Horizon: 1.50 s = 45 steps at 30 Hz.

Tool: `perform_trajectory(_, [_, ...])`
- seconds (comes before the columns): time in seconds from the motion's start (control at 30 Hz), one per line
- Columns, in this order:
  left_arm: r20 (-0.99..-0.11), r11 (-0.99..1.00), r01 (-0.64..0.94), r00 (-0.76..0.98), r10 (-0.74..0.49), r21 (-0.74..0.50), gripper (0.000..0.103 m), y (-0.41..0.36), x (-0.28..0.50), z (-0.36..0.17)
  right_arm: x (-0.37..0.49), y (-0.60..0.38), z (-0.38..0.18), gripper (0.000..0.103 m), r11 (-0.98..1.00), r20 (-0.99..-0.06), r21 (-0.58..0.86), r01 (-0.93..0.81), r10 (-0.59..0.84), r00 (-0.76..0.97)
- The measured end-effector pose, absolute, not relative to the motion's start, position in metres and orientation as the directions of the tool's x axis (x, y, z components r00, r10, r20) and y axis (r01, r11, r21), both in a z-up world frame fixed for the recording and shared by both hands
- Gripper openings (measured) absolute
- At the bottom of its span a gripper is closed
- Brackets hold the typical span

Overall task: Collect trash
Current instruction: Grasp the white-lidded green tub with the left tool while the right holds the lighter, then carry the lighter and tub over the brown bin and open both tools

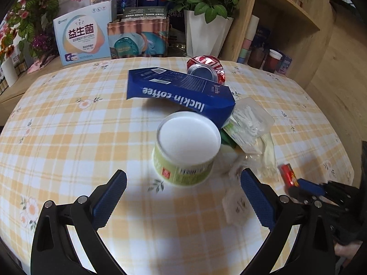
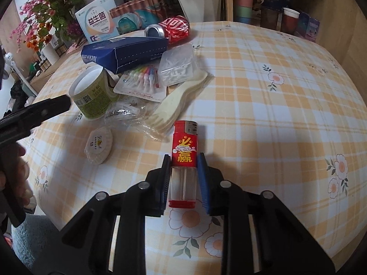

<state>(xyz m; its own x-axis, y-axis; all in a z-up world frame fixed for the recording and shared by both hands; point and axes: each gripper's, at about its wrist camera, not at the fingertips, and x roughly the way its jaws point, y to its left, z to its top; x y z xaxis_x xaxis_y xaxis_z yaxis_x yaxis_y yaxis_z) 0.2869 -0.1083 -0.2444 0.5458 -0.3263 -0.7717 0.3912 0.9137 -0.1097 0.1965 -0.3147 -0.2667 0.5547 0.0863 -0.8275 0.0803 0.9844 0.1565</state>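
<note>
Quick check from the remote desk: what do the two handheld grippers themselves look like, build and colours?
Both match: the left gripper and right gripper have matte black plastic linkage arms with slotted cut-outs and round silver pivot pins. Each finger carries a blue, finely ribbed pad. No cables or markings show. A hand shows at the left gripper's black handle; no sleeve is visible.

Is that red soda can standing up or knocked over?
Knocked over. The can lies on its side behind the blue box, dented, one round end facing the camera.

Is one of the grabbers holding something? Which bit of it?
Yes. The right gripper pinches the red lighter by its sides, around the middle of its body. The left gripper is open and holds nothing.
</note>
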Motion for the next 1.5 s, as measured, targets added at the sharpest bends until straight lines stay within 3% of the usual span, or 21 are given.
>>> perform_trajectory(0.23, [-0.801, 0.928, 0.356, 0.519, -0.297, -0.114, 0.097, -0.124, 0.324, -0.259, 0.196, -0.329, -0.265, 0.026, 0.976, -0.822, 0.190, 0.108, 0.098, 0.561])
perform_trajectory(0.27, [-0.804, 0.928, 0.356, 0.517, -0.295, -0.111, 0.093, -0.125, 0.326, -0.260, 0.195, -0.329, -0.265, 0.026, 0.975, -0.820, 0.194, 0.110, 0.100, 0.563])
perform_trajectory(0.3, [-0.807, 0.927, 0.359, 0.511, -0.295, -0.111, 0.077, -0.126, 0.327, -0.261, 0.195, -0.330, -0.264, 0.026, 0.974, -0.819, 0.196, 0.110, 0.101, 0.565])
perform_trajectory(0.37, [-0.813, 0.926, 0.360, 0.501, -0.297, -0.116, 0.073, -0.126, 0.328, -0.262, 0.194, -0.330, -0.262, 0.026, 0.975, -0.815, 0.198, 0.105, 0.104, 0.569])
perform_trajectory(0.8, [-0.805, 0.938, 0.334, 0.531, -0.266, -0.090, 0.073, -0.073, 0.277, -0.241, 0.183, -0.317, -0.245, 0.026, 0.971, -0.788, 0.223, 0.081, 0.131, 0.602])
perform_trajectory(1.5, [-0.699, 0.907, 0.392, 0.605, -0.381, -0.154, 0.073, -0.047, 0.152, -0.158, 0.126, -0.280, -0.180, 0.026, 0.966, -0.693, 0.257, 0.012, 0.175, 0.699])
